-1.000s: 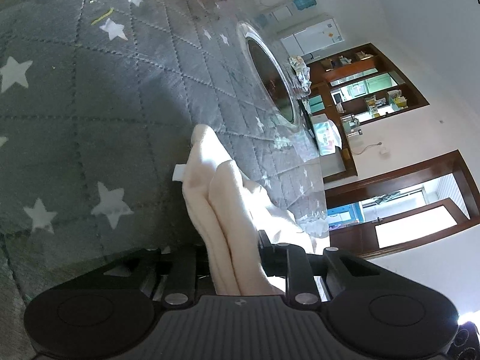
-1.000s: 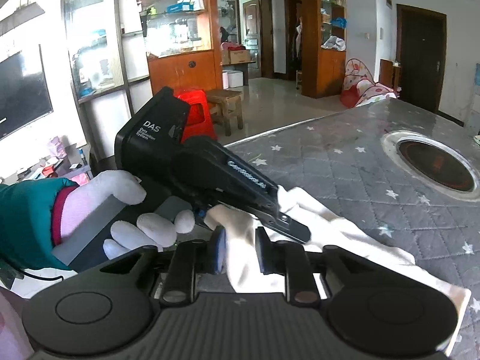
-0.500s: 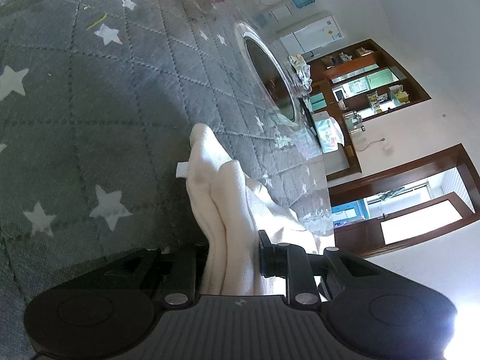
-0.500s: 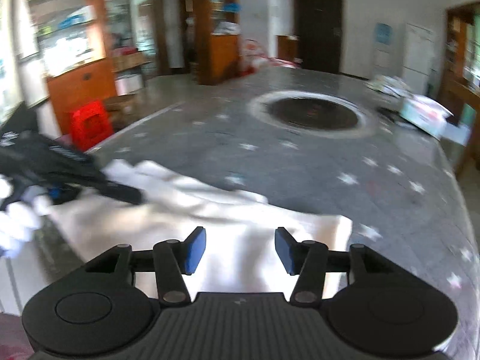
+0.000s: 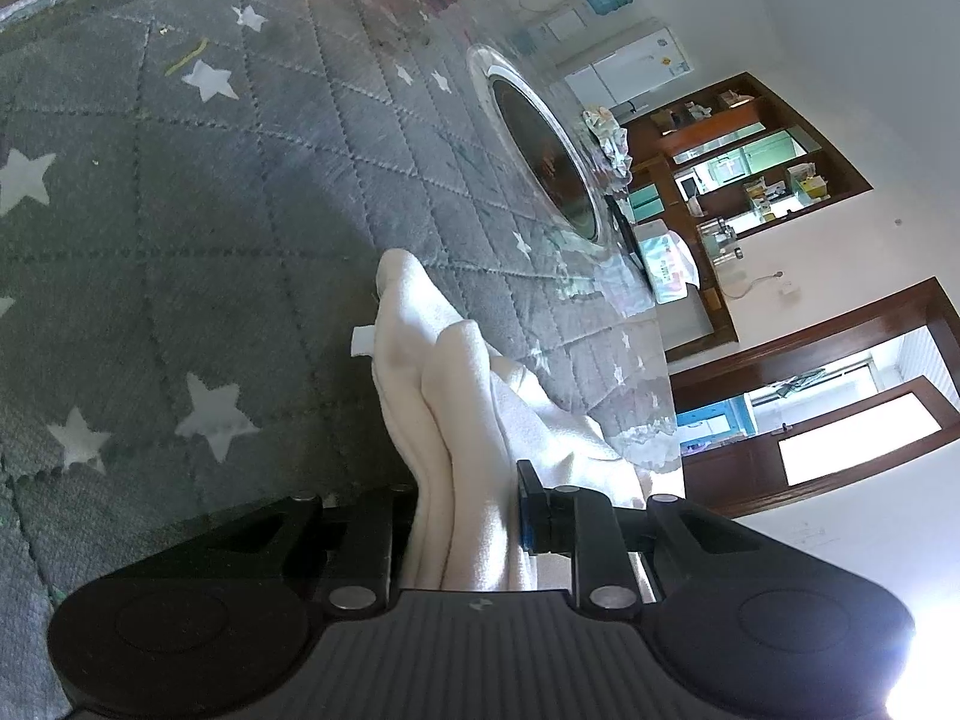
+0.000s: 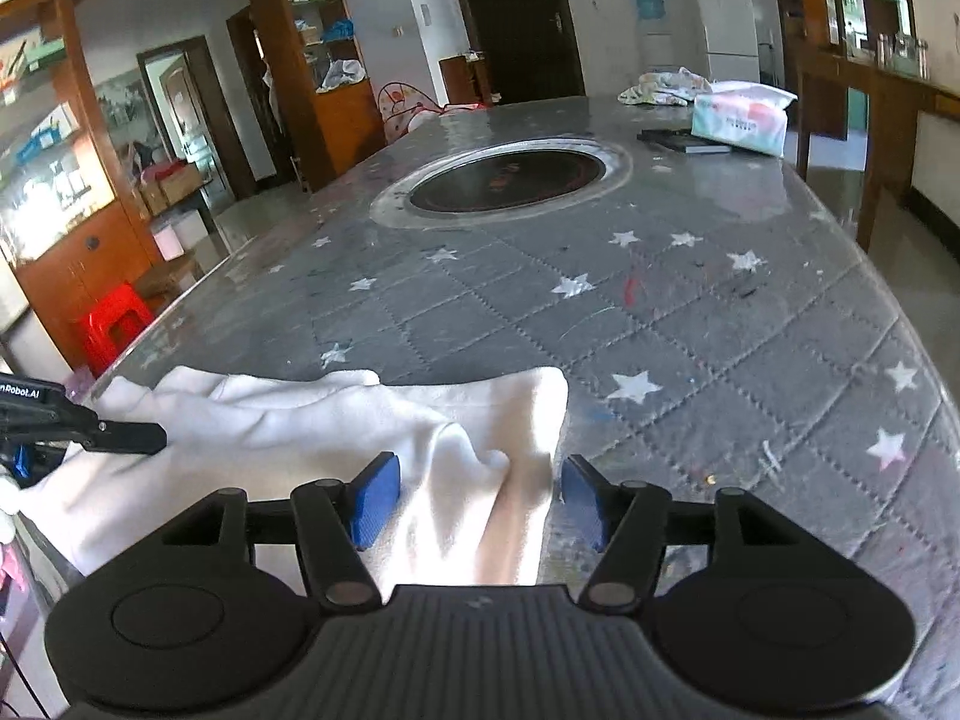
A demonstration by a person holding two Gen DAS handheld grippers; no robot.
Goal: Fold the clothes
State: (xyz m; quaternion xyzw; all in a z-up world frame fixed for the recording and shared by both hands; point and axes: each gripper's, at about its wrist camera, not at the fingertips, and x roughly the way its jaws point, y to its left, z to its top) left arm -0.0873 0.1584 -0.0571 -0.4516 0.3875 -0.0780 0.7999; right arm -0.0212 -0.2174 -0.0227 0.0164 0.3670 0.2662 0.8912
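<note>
Filling most of both views: a long table (image 6: pixel 690 312) under a grey quilted cover (image 5: pixel 180 228) printed with white stars, with a round dark inset (image 6: pixel 507 180) ringed in metal toward 12 o'clock in the right wrist view and toward 2 o'clock in the left wrist view.

At the far end, around 1 o'clock in the right wrist view: a pack of tissues (image 6: pixel 741 120), a flat dark item just beside it, and a crumpled patterned cloth (image 6: pixel 660 87) farther back. Beyond that, a white fridge (image 6: pixel 723 21) against the wall at 1 o'clock, wooden shelving along both sides of the room, and a red plastic stool (image 6: pixel 114 324) on the floor at 9 o'clock.

Lying on the near end of the table: a cream-white garment (image 6: pixel 336 438), spread from 9 o'clock to the centre bottom of the right wrist view, bunched in folds, its far edge straight and its right corner near 6 o'clock.

Left gripper (image 5: pixel 465 516): clamped on a gathered fold of the garment, cloth rising from between the jaws toward 12 o'clock in the left wrist view; seen in the right wrist view as a black finger pressed on the cloth's left end at 9 o'clock.

Right gripper (image 6: pixel 477 501): jaws spread wide, blue pads (image 6: pixel 375 498) either side of the garment's near right corner, cloth between them but ungripped.

A small white tag (image 5: pixel 363 341) sticking out from the fold at the left wrist view's centre.
</note>
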